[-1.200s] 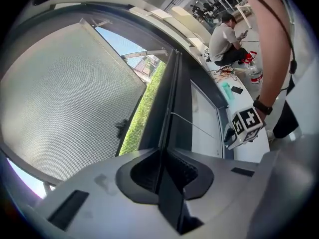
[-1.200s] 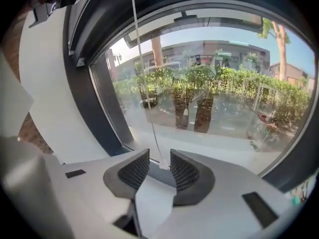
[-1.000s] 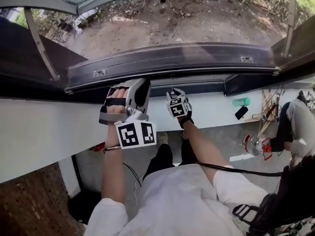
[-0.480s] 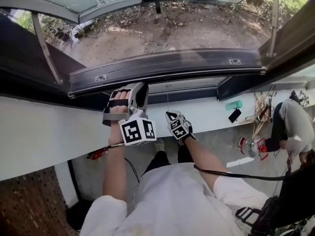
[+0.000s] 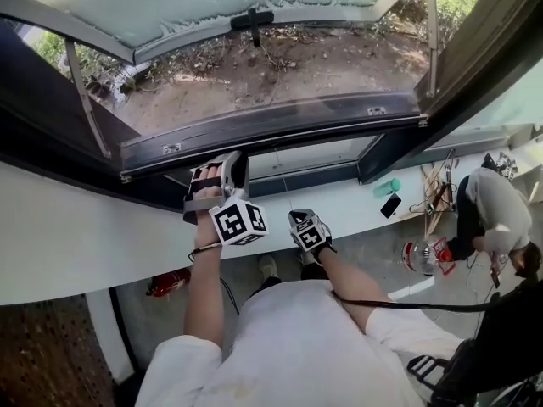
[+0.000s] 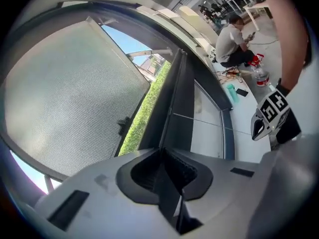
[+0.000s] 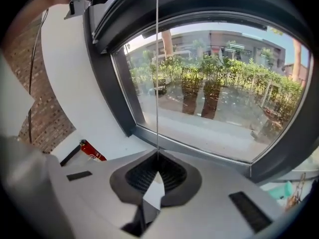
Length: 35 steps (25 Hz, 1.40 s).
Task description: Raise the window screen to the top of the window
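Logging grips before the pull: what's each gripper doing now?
Left gripper: closed, nothing seen between its jaws.
Right gripper: closed on the thin pull cord.

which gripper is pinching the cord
The right gripper: the thin cord runs straight into its shut jaws. The left gripper is clear of it.

The dark sash rail bars my way ahead. Open air lies between it and the screen. A cord hangs across the pane.
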Each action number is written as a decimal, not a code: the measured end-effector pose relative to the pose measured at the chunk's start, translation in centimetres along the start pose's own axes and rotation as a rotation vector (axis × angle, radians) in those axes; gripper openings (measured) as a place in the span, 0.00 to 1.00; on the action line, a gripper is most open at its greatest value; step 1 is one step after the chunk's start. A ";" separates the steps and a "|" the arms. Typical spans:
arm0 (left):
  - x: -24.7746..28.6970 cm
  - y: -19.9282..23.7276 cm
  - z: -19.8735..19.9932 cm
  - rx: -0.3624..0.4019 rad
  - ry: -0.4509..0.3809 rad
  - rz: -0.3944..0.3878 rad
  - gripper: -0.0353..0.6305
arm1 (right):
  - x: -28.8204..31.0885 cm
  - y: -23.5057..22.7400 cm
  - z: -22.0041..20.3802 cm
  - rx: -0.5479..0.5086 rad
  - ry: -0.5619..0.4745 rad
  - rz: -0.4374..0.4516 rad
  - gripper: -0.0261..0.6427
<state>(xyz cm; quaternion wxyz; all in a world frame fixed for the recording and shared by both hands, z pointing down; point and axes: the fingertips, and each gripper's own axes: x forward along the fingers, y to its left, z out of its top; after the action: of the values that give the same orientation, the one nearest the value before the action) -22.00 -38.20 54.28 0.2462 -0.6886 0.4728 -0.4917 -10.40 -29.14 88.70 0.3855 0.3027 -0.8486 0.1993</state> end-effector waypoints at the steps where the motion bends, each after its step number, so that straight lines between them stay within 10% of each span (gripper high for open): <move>1: 0.0 0.1 0.0 0.012 0.008 0.000 0.09 | -0.3 0.4 0.2 0.012 -0.004 0.006 0.04; 35: -1.8 3.0 1.6 -0.315 -0.101 0.042 0.11 | -2.6 -0.5 3.1 0.015 -0.104 -0.009 0.04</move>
<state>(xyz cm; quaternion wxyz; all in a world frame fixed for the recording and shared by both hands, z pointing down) -21.92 -38.03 50.47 0.1688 -0.7323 0.5454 -0.3711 -10.43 -30.34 84.81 0.3396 0.3193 -0.8645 0.1878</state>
